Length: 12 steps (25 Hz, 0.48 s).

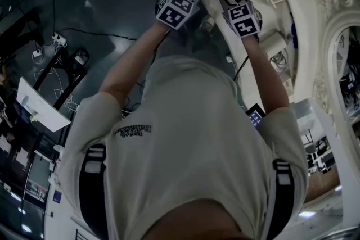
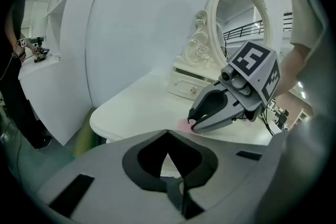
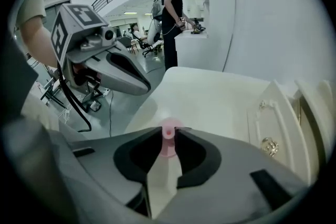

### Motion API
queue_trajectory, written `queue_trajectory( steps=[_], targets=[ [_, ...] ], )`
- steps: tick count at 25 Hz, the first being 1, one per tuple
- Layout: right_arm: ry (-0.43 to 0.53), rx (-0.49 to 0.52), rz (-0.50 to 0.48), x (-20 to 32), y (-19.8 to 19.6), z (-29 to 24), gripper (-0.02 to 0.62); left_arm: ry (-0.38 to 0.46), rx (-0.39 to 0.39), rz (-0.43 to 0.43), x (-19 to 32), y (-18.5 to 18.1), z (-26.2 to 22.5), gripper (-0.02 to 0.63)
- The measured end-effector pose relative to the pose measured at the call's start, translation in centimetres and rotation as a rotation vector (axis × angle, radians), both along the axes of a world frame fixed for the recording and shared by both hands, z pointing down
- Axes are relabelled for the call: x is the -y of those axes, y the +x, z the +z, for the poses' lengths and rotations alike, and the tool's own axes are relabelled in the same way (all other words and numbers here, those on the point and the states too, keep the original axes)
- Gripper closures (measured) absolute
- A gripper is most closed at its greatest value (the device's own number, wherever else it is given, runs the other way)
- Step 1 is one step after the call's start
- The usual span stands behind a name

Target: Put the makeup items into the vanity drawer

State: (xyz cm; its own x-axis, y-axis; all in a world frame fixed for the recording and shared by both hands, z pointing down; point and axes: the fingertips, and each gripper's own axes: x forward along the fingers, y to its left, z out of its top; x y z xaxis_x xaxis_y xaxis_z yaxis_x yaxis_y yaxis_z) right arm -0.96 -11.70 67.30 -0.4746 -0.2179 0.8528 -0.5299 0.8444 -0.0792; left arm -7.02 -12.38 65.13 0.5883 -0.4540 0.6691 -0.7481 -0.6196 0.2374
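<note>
— Where is the pink makeup item (image 3: 168, 140)?

— It sits between the tips of the right gripper (image 2: 193, 123), which are clamped on it from both sides. It stands on end, with its rounded cap pointing away from the gripper.

— Is it on the table?

— It is low over the near part of the white vanity top (image 2: 142, 105). A pink glow shows on the surface just under it. Whether it touches the top cannot be told.

— And the left gripper (image 3: 146, 86)?

— Its fingers are together with nothing between them. It hangs to the left of the right gripper, apart from it, and slopes down toward the same top.

— Where are the drawers?

— A small drawer unit (image 2: 188, 84) stands at the foot of the oval mirror (image 2: 239, 21), on the far side of the top. Its fronts look flush. In the right gripper view, a drawer front with a gold knob (image 3: 270, 147) lies to the right of the held item and does not touch it.

— Anyone else about?

— A person (image 3: 175, 13) in dark clothes stands at a far counter (image 3: 191, 34).
</note>
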Motion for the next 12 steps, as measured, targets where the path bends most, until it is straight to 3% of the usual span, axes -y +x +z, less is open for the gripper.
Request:
queue_trajectory(
  steps=[12],
  targets=[
    [0.059,0.029,0.063,0.7,-0.4,-1.1,0.554,0.016,-0.008,-0.019,-0.3,-0.5,-1.1,0.592]
  ],
)
